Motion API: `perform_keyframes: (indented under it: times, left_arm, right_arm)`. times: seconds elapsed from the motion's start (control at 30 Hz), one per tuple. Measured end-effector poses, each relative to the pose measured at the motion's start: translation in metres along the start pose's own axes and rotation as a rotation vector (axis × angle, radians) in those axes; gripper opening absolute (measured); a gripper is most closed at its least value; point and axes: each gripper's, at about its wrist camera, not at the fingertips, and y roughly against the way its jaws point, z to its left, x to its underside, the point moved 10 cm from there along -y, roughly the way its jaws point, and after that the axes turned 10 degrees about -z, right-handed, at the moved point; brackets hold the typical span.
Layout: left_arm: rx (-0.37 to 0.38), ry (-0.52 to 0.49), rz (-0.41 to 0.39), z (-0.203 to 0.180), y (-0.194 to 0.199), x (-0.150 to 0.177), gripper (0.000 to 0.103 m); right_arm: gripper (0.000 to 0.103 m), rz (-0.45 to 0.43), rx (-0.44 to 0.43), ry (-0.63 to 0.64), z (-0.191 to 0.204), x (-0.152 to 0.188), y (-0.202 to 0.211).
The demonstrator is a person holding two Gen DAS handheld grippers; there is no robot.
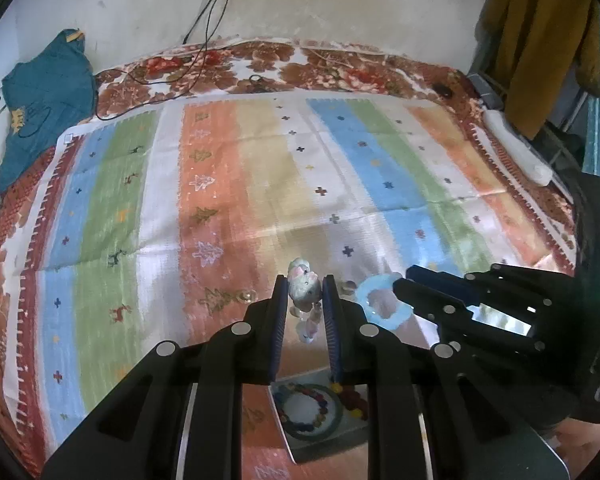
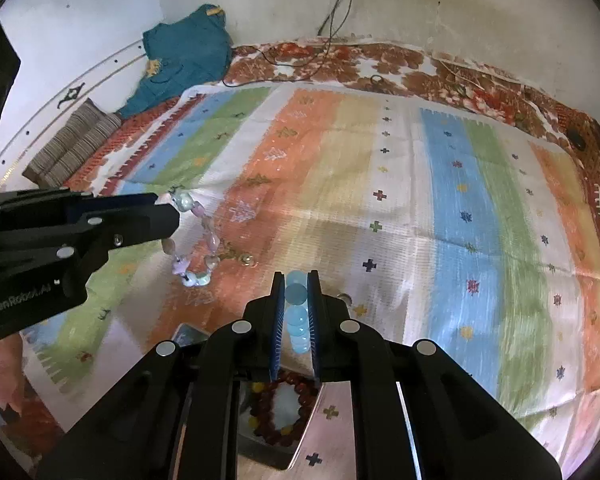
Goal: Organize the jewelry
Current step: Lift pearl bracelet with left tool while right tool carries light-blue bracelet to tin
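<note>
Nearest us, two bracelets already lie in the tray (image 1: 300,446); our left gripper (image 1: 305,294) clamps a pastel bracelet (image 1: 303,285), our right gripper (image 2: 297,300) a blue one (image 2: 298,312) (both unplaced).

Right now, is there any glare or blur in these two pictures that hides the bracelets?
Left wrist view: the pastel bead bracelet in the left claw is soft, the blue bracelet washed out by glare. Right wrist view: the blue one in the right claw is sharp; the striped cloth smears toward the edges.

Probably a home bedroom: striped pastel woven cloth (image 1: 260,184) over floral red-brown bedspread (image 1: 284,64), mustard-yellow garment (image 1: 540,40) hanging beside.
</note>
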Motion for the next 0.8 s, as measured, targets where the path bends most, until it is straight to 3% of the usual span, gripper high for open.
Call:
perform_keyframes:
  times: [0.8]
  left_arm:
    - [0.063,-0.038,-0.033,-0.029,0.049,0.028,0.017]
  right_arm:
    - [0.012,-0.018,-0.029,0.016,0.02,0.027,0.04]
